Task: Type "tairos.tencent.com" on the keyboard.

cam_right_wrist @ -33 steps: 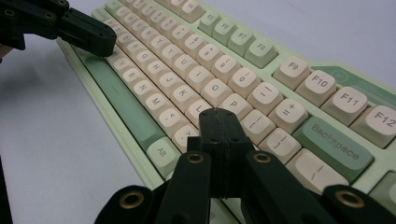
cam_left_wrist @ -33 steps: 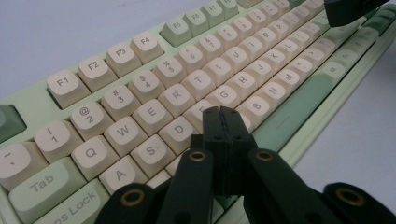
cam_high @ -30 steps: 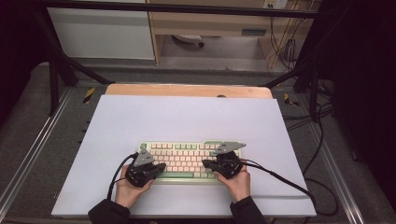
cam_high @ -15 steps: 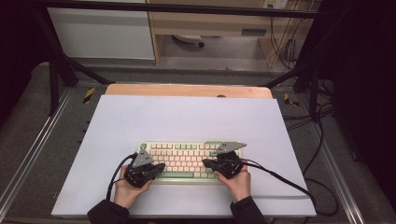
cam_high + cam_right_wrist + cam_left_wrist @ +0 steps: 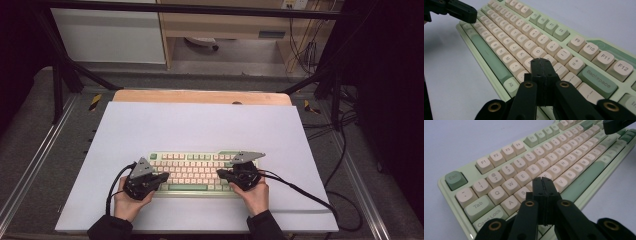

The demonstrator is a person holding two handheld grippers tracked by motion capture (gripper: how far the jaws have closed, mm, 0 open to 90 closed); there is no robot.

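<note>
Jaws of left gripper (image 5: 545,185) and right gripper (image 5: 541,65) together over keyboard (image 5: 197,172)

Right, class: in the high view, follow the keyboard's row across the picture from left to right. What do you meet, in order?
Left gripper over the keyboard's left end → bare cream and green keys of the keyboard → right gripper over its right end → black cable trailing off to the right across the white table.
</note>
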